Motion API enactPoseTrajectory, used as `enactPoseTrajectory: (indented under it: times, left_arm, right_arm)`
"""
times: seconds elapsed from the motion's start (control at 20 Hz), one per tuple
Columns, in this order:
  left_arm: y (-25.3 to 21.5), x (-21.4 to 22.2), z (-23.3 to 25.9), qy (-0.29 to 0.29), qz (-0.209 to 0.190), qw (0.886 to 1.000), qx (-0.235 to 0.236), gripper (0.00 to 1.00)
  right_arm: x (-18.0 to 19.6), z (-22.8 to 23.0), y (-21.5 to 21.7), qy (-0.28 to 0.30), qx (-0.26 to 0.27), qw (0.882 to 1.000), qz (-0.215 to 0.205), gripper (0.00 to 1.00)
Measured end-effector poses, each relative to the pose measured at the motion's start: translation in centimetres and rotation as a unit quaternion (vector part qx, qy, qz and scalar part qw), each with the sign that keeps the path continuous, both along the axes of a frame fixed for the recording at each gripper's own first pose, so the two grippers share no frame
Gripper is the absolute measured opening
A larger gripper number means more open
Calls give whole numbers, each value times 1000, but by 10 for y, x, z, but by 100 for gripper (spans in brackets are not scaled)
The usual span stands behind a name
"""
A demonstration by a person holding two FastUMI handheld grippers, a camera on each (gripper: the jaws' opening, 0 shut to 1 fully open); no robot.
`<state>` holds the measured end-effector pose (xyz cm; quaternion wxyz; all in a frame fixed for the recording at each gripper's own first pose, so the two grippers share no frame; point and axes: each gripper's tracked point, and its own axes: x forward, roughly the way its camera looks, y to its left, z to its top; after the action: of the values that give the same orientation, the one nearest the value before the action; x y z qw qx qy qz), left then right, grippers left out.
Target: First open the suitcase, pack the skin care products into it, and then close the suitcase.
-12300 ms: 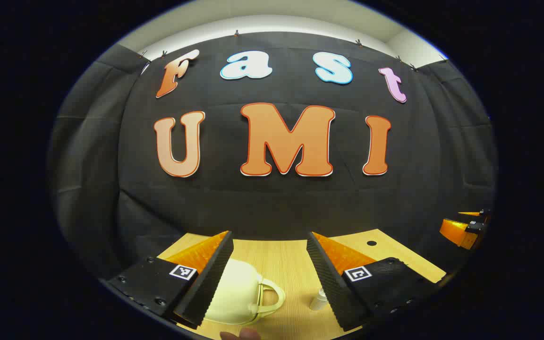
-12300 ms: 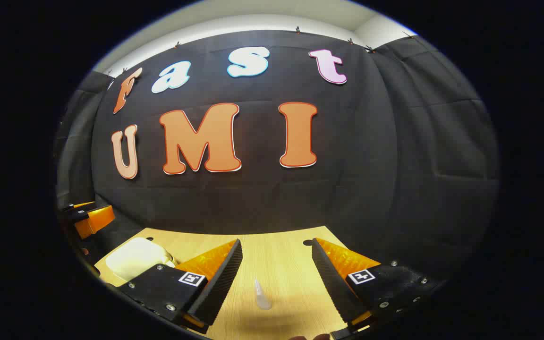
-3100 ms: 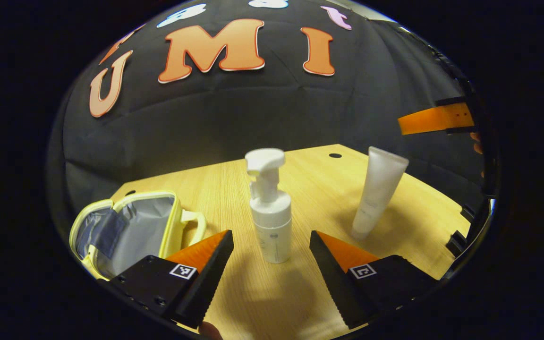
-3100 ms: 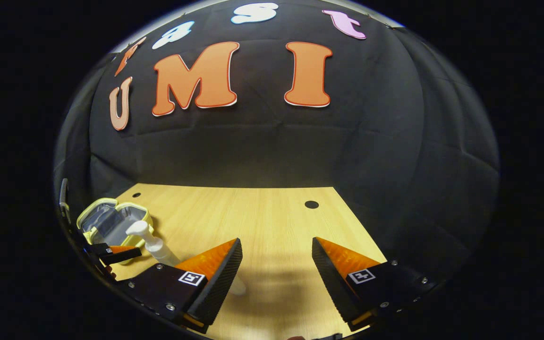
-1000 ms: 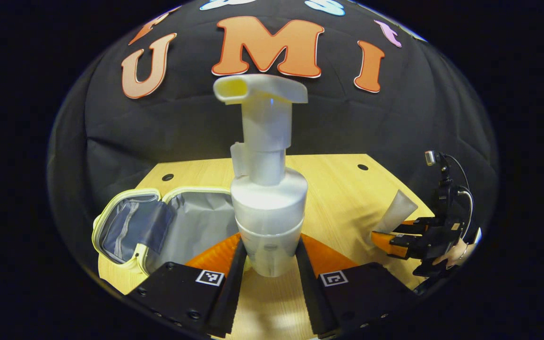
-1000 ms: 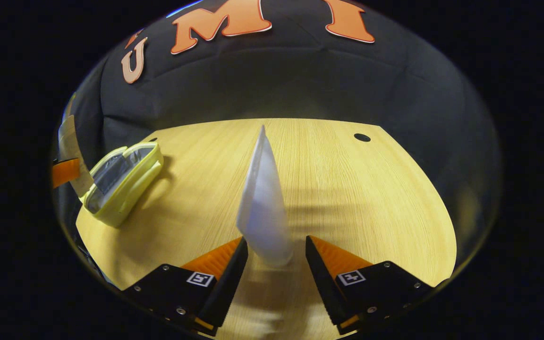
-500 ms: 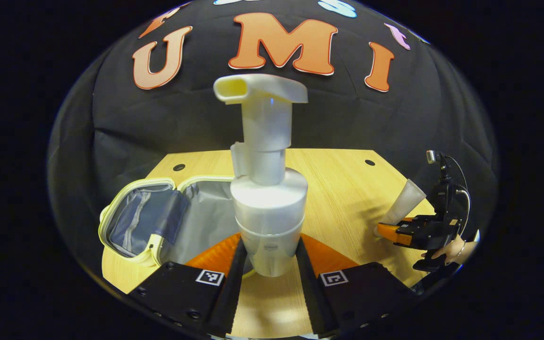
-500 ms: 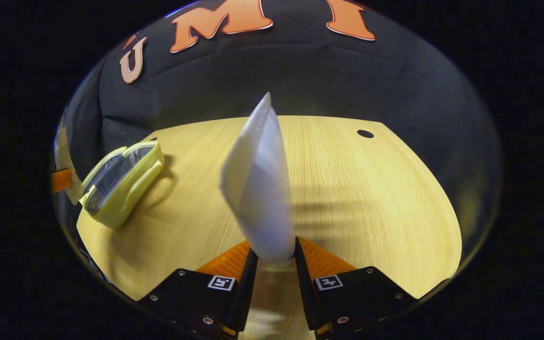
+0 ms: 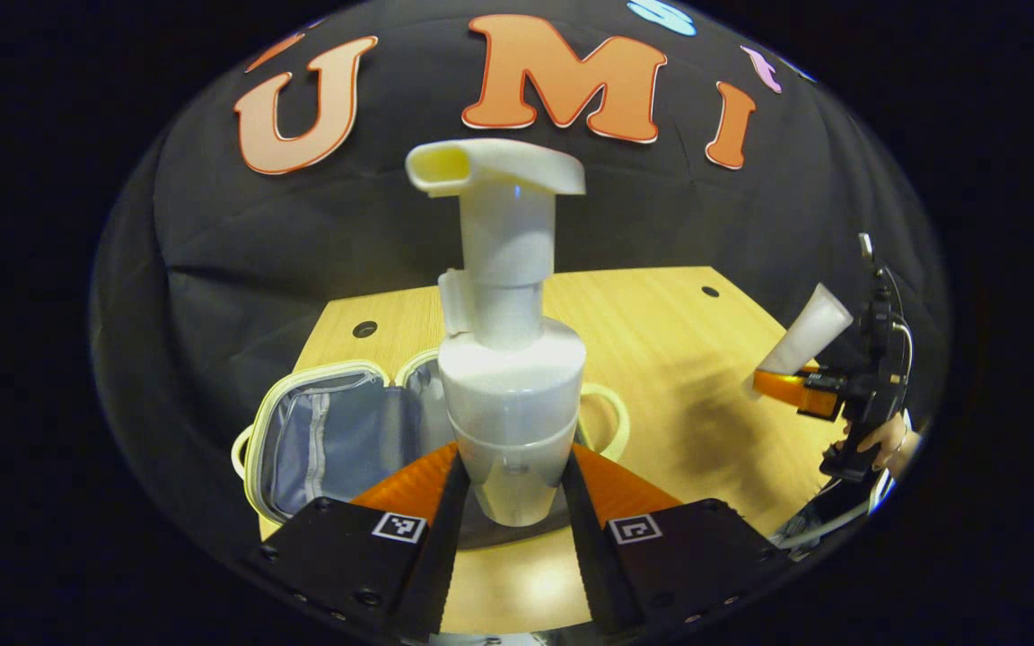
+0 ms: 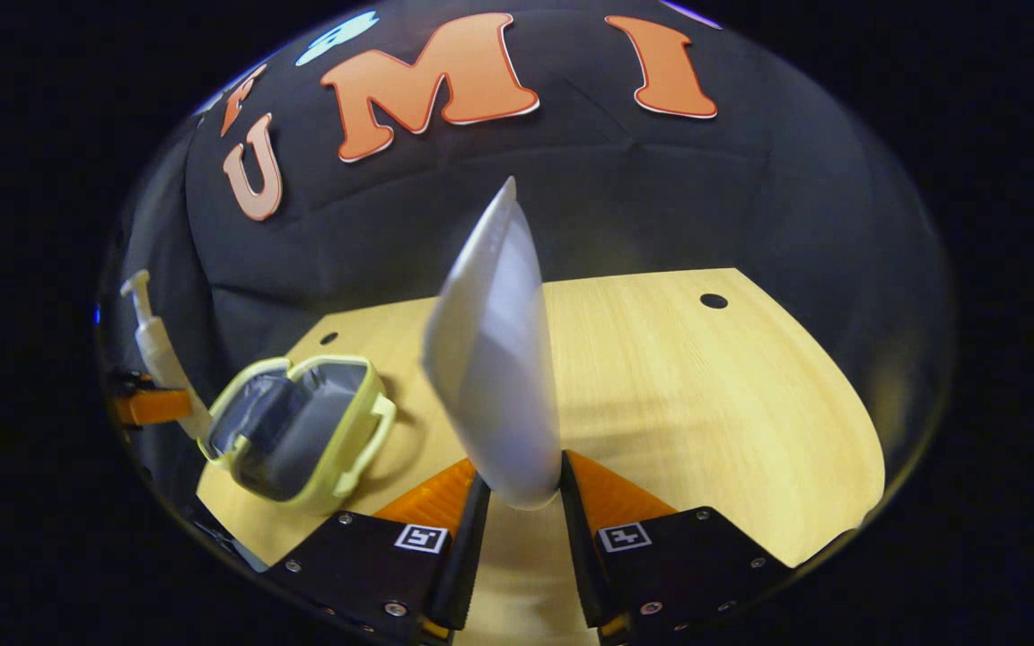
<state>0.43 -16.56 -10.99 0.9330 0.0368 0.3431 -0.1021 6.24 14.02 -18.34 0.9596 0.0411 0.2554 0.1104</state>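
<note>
Left gripper view: the left tongs [image 9: 508, 489] are clenched on the lower body of a white pump bottle [image 9: 508, 377], both fingers pressing its sides. The bottle stands upright between them, its spout turned to the left of the picture. A small round mark sits low on its body, too small to read. Behind and below the bottle, the pale yellow suitcase [image 9: 302, 449] lies open on the wooden tabletop [image 9: 661, 323], showing a grey lining and a pocket. Its looped handle [image 9: 611, 422] pokes out to the right of the bottle. Far to the right, a hand [image 9: 885, 440] holds the right tongs [image 9: 791, 381], which grip a white tube [image 9: 811, 327] tilted up and to the right, above the tabletop.

Right gripper view: the right tongs [image 10: 517, 502] grasp the same tube [image 10: 495, 359] by its lower end, a finger pressing each side. Its flat crimped end points up. No writing shows on it. The open suitcase [image 10: 302, 431] lies at the left on the tabletop [image 10: 705, 404]. Beyond it, at the picture's left edge, are the pump bottle [image 10: 158, 350] and the left tongs [image 10: 149, 405] holding it.
</note>
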Motion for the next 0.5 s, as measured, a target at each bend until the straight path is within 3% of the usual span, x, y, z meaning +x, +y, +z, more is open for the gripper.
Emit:
enactPoseTrajectory:
  times: [0.25,0.5]
  left_arm:
    - [32,19,-56,120,-39,992,15,60]
    - [41,39,-113,217,-43,975,-1,60]
  right_arm:
    - [-21,19,28,-7,21,1000,-10,47]
    - [-36,23,24,6,19,999,-33,47]
